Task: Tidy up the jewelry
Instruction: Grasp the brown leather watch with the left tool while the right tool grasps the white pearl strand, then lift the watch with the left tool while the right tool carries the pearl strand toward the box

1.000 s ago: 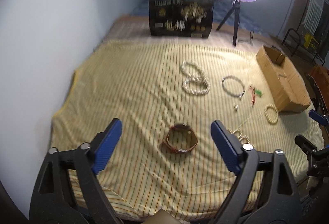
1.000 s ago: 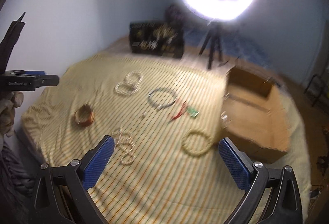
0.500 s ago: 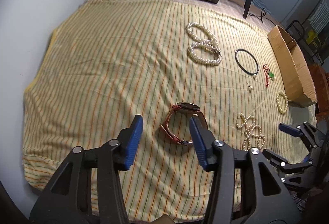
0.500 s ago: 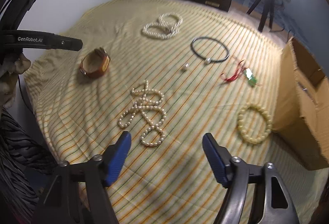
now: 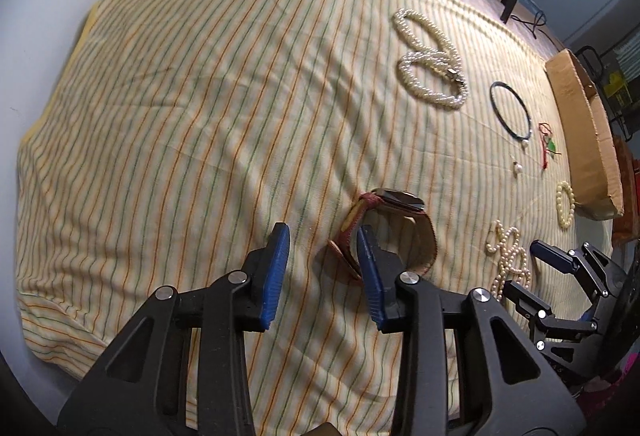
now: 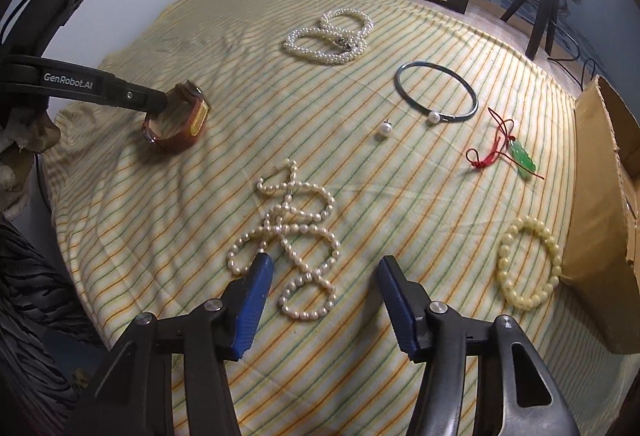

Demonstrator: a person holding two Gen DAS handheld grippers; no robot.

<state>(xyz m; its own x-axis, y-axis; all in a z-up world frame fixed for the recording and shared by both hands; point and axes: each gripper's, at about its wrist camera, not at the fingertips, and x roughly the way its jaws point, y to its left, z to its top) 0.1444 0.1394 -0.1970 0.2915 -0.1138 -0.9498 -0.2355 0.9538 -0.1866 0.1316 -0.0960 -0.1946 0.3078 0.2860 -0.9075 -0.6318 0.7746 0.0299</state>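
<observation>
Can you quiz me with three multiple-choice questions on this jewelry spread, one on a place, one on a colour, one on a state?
1. Where does the loose pearl lie?
A. inside the cardboard box
B. on the cloth beside the dark bangle
C. on the watch

2. What colour is the pendant on the red cord?
A. green
B. blue
C. white

3. How does the watch sit?
A. laid out flat
B. strap looped, standing on edge
C. hanging in the air

Answers: 1 B, it rests on the striped cloth left of the dark bangle. 2 A, bright green in the right wrist view. 3 B, the strap forms a closed ring resting on the cloth.
</observation>
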